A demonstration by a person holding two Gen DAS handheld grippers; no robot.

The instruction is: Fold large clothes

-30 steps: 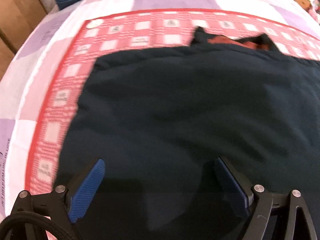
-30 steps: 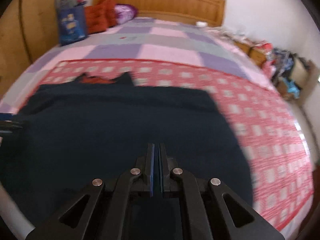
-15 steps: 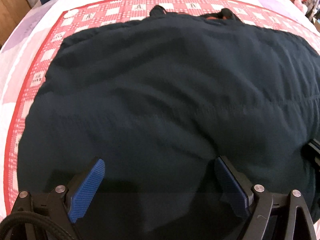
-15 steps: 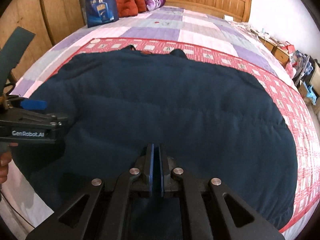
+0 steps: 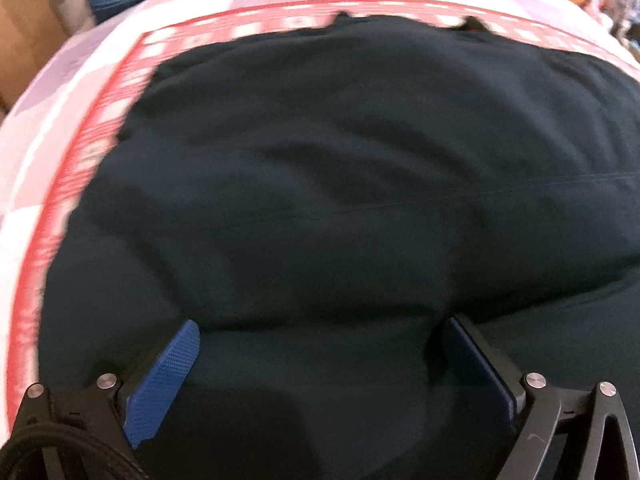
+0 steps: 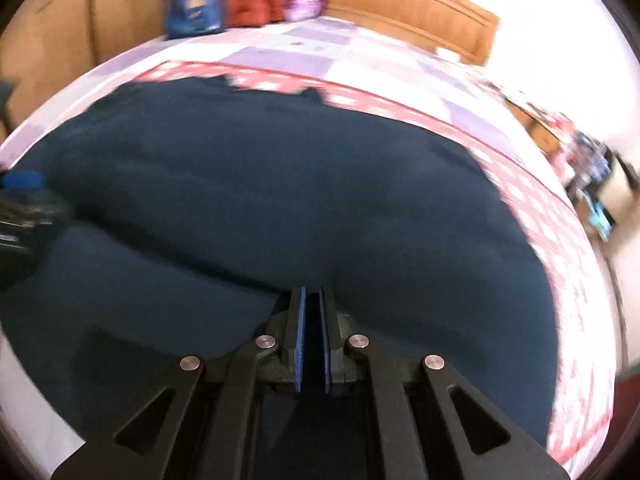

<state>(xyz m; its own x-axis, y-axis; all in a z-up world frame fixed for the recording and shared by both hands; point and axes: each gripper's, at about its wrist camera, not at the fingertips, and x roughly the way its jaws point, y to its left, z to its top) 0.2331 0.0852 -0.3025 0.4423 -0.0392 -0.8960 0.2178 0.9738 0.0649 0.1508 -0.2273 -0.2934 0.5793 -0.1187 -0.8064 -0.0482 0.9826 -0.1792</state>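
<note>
A large dark blue garment [image 5: 360, 140] lies spread on a red-checked bedspread [image 5: 100, 92]. A folded-over layer of it ends in a soft edge close in front of both grippers. My left gripper [image 5: 320, 332] hovers low over that edge. Its jaws are opening wide; cloth lies under and between them, and the pads do not press on it. In the right wrist view the garment [image 6: 280, 180] puckers toward my right gripper [image 6: 312, 292], whose blue pads are shut on a pinch of the fold. The left gripper [image 6: 24, 200] shows blurred at the left edge.
The bedspread [image 6: 540, 208] covers a purple and white patchwork quilt on a bed with a wooden headboard [image 6: 400, 4]. A blue bag [image 6: 196, 0] and red cushions [image 6: 256, 0] sit at the bed's head. Clutter [image 6: 588, 172] stands on the floor to the right.
Both grippers have sunk closer to the garment. A folded layer now lies across its near part. The left jaws stand a little wider; the right pads stay together.
</note>
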